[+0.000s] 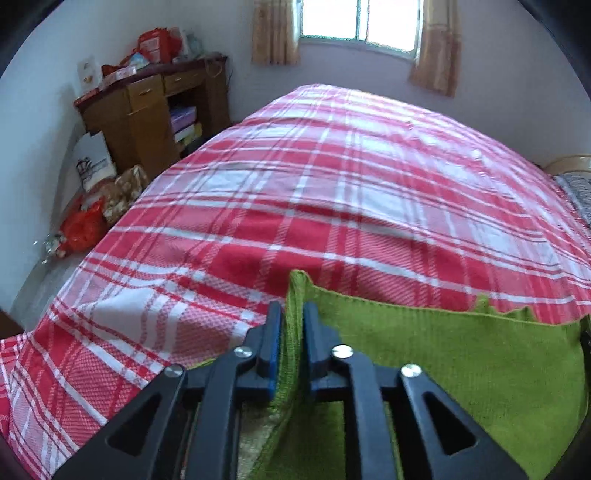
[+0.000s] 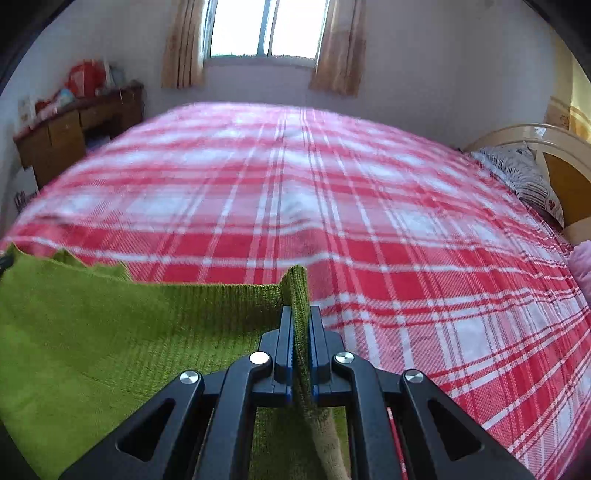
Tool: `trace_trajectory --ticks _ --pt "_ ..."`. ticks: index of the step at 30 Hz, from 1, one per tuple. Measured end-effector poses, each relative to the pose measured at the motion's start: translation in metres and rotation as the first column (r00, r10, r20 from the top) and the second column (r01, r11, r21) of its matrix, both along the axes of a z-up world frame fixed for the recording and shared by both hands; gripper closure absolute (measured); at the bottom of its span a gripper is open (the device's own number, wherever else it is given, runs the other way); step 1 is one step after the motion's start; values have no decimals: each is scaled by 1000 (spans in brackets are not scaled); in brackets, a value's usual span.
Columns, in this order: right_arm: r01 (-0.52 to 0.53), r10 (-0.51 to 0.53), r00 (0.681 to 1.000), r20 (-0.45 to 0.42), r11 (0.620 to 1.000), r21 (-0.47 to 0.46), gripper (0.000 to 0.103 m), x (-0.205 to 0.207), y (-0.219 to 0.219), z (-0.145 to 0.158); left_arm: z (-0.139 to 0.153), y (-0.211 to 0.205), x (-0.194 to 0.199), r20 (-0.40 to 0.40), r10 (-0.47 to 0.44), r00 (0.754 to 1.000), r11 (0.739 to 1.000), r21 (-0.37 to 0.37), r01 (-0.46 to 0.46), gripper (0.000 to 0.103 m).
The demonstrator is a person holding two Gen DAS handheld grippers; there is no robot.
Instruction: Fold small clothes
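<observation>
Home bedroom, plaid-covered bed (image 2: 295,184), curtained window (image 2: 264,27) (daylit), wooden dresser (image 1: 147,107)

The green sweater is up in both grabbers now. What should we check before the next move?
1. Right gripper pinching the green sweater at its edge: ok, pads closed on the knit.
2. Left gripper gripping its edge: cannot tell; the cloth sits between the pads, but a gap shows beside it.
3. Sweater spread between the two grippers: ok, it hangs as one sheet.
4. Top edge even: not ok, it sags and bunches in the middle.
5. Bed free ahead for laying it down: ok, nothing lies on the checked cover there.
6. Lower part of the sweater: cannot tell, hidden below the grippers.
</observation>
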State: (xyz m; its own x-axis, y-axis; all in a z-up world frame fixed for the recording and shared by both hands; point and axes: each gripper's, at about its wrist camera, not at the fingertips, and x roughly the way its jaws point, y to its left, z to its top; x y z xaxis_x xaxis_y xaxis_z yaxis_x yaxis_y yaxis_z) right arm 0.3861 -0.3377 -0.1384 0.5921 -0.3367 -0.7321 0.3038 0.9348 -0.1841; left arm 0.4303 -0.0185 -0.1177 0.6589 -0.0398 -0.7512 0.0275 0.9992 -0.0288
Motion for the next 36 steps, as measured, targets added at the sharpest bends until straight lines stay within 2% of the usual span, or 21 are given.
trace_trajectory --ticks 2,4,6,8,10,12,13,15,18,21,23,25,26,28,32,34,36 --pt "13 -13 999 -45 1000 3 94 4 -2 -7 0 0 -1 0 23 1000 1000 12 -23 70" --pt "17 -17 998 -62 1000 9 93 5 -4 -9 2 6 -2 -1 72 997 997 11 -72 38" --pt "23 -22 999 -47 999 29 88 1 -7 -6 8 18 -7 -2 83 997 995 -50 -83 36" --pt "26 -34 998 59 992 121 88 -22 -19 10 22 30 -26 15 74 997 995 -71 -72 36" --pt "124 -152 962 227 983 133 88 -66 -28 40 31 34 -50 50 30 998 999 -31 -29 36" --pt "142 -182 934 307 979 148 88 -103 -27 59 36 35 -79 80 -21 997 1000 15 19 30" --pt "110 -156 936 316 981 158 88 -119 -22 64 37 35 -89 90 -38 995 999 33 35 27" --pt "37 -92 945 315 983 178 88 -145 -8 67 37 29 -122 106 -79 991 995 72 71 27" --pt "-74 16 962 271 976 207 88 -169 24 59 31 17 -151 114 -132 985 990 58 126 27" --pt "-183 134 967 217 957 223 88 -179 53 39 17 0 -183 108 -154 982 986 83 146 27" --pt "-215 183 969 168 955 203 88 -186 69 22 6 -8 -197 90 -169 982 983 90 161 27" --pt "-201 188 979 81 961 190 88 -189 74 1 -5 -11 -206 68 -167 984 981 114 159 27" --pt "-195 185 980 67 961 195 88 -195 72 -8 -9 -9 -211 72 -166 983 980 126 156 27" --pt "-195 177 979 106 960 203 88 -210 66 -8 -8 -2 -221 110 -170 979 980 124 157 26" --pt "-169 141 981 130 954 246 88 -231 49 -9 -6 15 -230 115 -167 979 982 108 155 24" --pt "-169 139 981 135 956 241 88 -238 47 -8 -4 24 -238 118 -152 981 985 101 140 11" --pt "-172 144 980 134 960 221 88 -242 50 -7 -7 37 -243 94 -120 988 989 96 111 4"
